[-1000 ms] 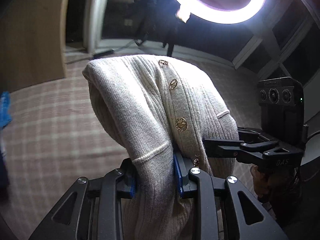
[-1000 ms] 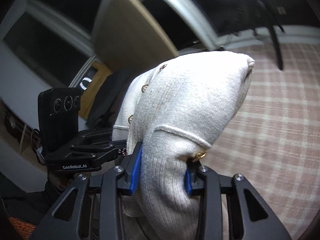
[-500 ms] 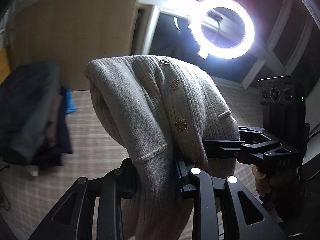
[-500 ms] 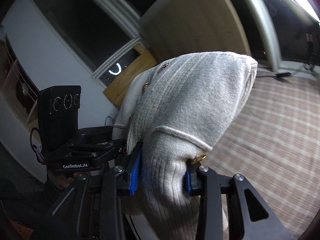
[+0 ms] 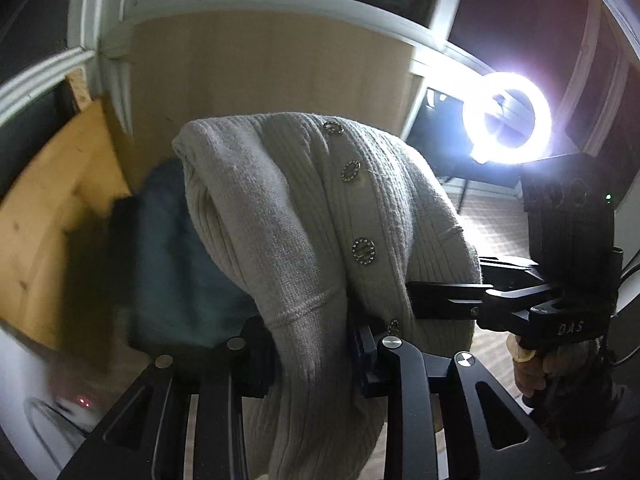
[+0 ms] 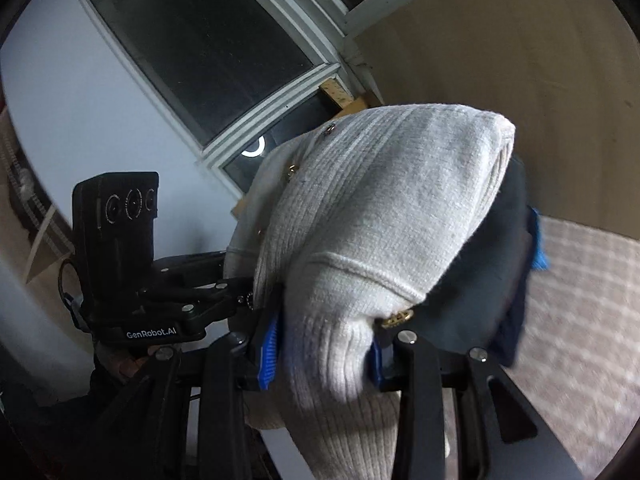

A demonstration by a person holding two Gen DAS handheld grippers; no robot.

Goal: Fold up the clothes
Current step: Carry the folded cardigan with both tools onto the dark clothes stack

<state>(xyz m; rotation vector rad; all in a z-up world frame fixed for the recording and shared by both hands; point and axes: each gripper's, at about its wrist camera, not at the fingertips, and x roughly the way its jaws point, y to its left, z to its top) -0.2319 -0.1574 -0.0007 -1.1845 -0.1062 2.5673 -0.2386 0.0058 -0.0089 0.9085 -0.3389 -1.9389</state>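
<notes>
1. Left wrist view, far L: wood panel (image 5: 44, 216), blurred. Low L corner is a white object w/ a red light; can't tell what it is.
2. Next R: teal cloth (image 5: 176, 264), soft blur, lying behind the cardigan.
3. Centre: cardigan (image 5: 304, 216), cream rib knit w/ round metal buttons (image 5: 363, 251) down the placket. It's bunched and held up in the air, humped over both grippers, hem hanging below.
4. Left gripper (image 5: 316, 356): fingers pinching a thick fold of the cardigan, blue pad just showing on the R finger.
5. R of that: right gripper (image 5: 416, 300) reaching in sideways, tips buried in the knit. A hand (image 5: 532, 368) holds its grip. Ring light (image 5: 507, 118) glares above.
6. Right wrist view, L: the left gripper's camera block, its tips going into the cardigan (image 6: 380, 216).
7. Centre: right gripper (image 6: 324, 344), blue pads (image 6: 269, 344) clamped on a ribbed fold.
8. R: dark clothes (image 6: 504, 280) stacked behind, on plaid cover (image 6: 584, 320).
</notes>
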